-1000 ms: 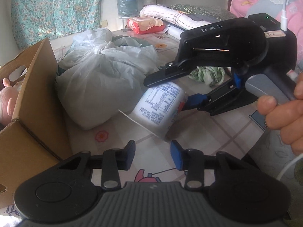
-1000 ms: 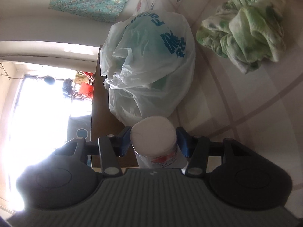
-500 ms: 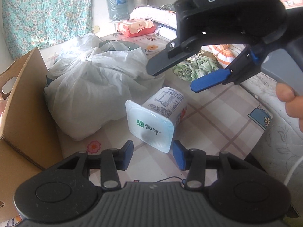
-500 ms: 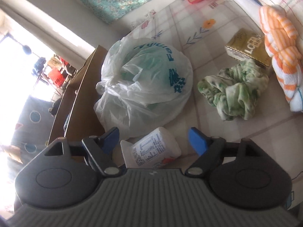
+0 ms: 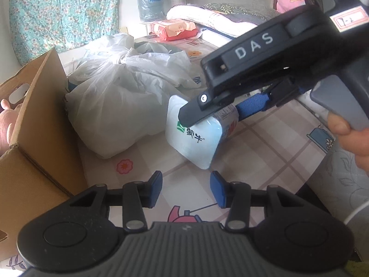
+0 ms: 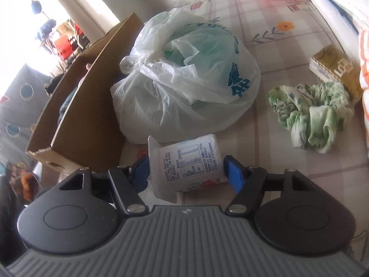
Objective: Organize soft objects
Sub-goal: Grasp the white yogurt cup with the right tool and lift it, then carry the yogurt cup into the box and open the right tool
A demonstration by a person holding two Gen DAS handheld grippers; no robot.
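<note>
A white yogurt cup (image 5: 196,136) lies on its side on the patterned table, lid toward the left wrist camera; it also shows in the right wrist view (image 6: 186,161). My right gripper (image 6: 186,173) is open with its blue fingers on either side of the cup; whether they touch it I cannot tell. From the left wrist view the right gripper (image 5: 214,115) comes in over the cup. My left gripper (image 5: 185,189) is open and empty, just in front of the cup. A tied white plastic bag (image 6: 186,80) lies behind the cup. A green-white cloth (image 6: 311,115) lies to the right.
An open cardboard box (image 5: 34,124) stands at the left, also in the right wrist view (image 6: 85,115), with a pink soft toy (image 5: 5,124) inside. A gold carton (image 6: 334,71) and an orange-striped towel (image 6: 364,69) lie at the right. A red tissue pack (image 5: 175,28) lies at the back.
My right gripper let go of the cup, lifted away, then came back down around it, open. The cup now lies on its side, lid toward my left gripper.
</note>
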